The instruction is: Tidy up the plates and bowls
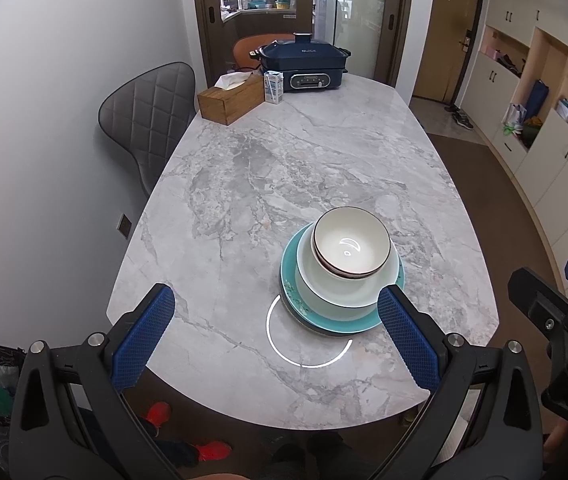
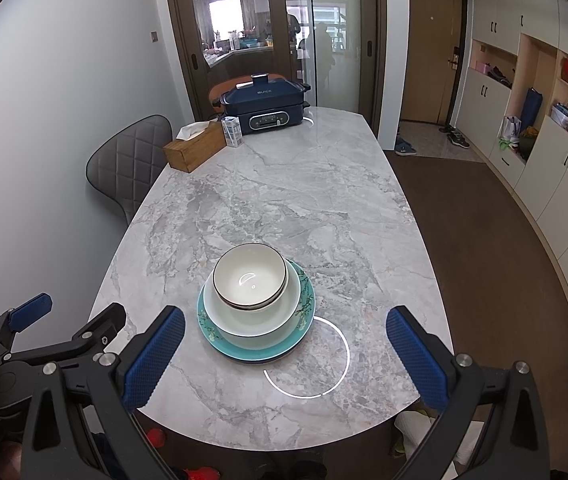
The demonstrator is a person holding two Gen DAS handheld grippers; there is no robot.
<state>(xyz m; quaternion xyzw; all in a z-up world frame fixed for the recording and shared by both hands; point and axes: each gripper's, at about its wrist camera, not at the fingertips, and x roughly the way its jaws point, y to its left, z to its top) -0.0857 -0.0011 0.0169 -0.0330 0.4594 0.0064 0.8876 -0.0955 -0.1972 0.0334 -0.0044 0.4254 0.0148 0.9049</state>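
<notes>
- Jaws on both grippers stand wide and hold nothing: the left gripper (image 1: pixel 276 332) and the right gripper (image 2: pixel 285 354) hover over the near end of the table (image 2: pixel 323 200).
- Between them on the table sits the stack (image 2: pixel 256 312): rimmed bowls (image 2: pixel 250 276) nested in a white bowl (image 2: pixel 244 322) on a teal plate (image 2: pixel 303 316).
- Risk: the rimmed bowls sit off-centre, toward the left side of the stack; a nudge from a finger could slide or tip them.
- Risk: glazed rims may slip from the pads.
- Writing: the blue cooker (image 2: pixel 264 106) reads "BUICK"; the carton (image 2: pixel 232 131) has print too small to read.

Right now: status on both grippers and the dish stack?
Left gripper open, empty. Right gripper open, empty. Rimmed bowls nested in white bowl on teal plate, nothing touching. Table around the stack bare.
</notes>
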